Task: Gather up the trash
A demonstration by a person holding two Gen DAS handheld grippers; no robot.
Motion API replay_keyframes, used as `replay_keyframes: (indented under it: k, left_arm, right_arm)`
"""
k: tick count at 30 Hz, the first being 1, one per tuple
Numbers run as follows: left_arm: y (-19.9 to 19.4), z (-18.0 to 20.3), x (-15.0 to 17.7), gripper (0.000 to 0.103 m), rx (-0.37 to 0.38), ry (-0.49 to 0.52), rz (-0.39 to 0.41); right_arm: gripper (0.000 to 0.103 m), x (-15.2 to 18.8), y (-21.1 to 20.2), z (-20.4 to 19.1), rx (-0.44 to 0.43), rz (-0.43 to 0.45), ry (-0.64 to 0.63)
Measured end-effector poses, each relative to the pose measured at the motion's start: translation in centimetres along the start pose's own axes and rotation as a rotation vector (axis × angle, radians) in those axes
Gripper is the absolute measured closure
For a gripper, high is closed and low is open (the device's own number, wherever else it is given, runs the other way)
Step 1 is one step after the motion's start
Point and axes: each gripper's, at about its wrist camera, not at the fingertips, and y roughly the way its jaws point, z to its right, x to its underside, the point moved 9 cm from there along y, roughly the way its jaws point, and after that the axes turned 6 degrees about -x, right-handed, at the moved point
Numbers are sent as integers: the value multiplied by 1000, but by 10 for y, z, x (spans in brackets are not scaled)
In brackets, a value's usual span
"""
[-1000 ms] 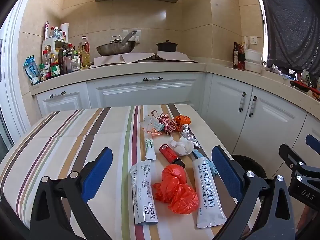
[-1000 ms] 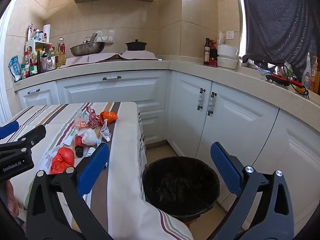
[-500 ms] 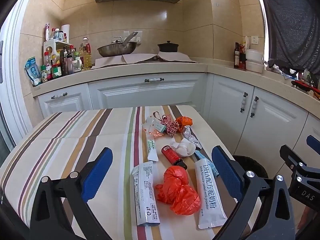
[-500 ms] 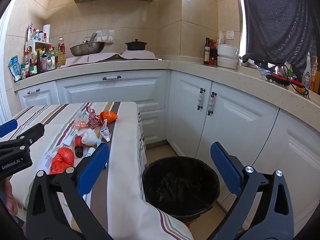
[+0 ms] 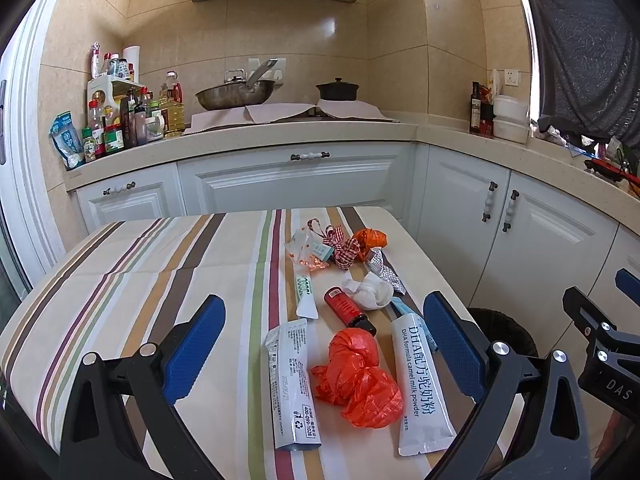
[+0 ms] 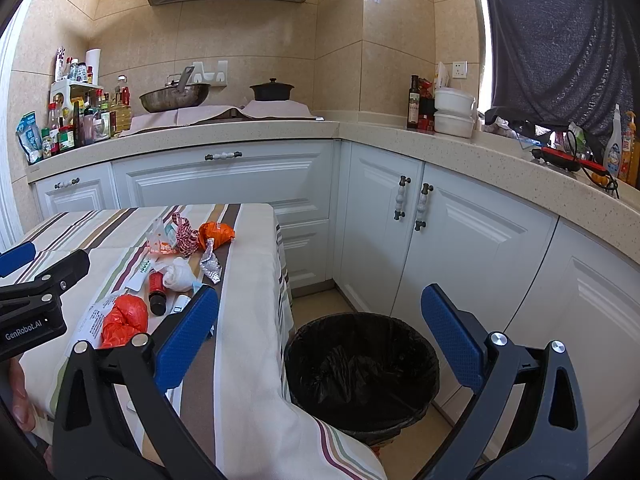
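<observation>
Left gripper (image 5: 324, 344) (jaws wide) above orange bag (image 5: 358, 376), trash bin (image 6: 362, 372) apparently empty

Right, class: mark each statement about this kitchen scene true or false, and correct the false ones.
1. The left gripper grips the orange plastic bag. False: it is open, and the bag lies on the striped tablecloth.
2. The black-lined trash bin stands on the floor beside the table. True.
3. The right gripper is open and holds nothing. True.
4. The small red bottle stands upright. False: it lies on its side.
5. The DHA camel milk powder sachet is in the bin. False: it lies on the tablecloth.
</observation>
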Motion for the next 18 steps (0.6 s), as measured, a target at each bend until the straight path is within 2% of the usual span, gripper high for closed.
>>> replay_keyframes:
  k: [18]
  left_arm:
    - [1, -1, -1, 6, 0, 2, 1]
  right_arm:
    - [4, -1, -2, 1, 0, 1, 1]
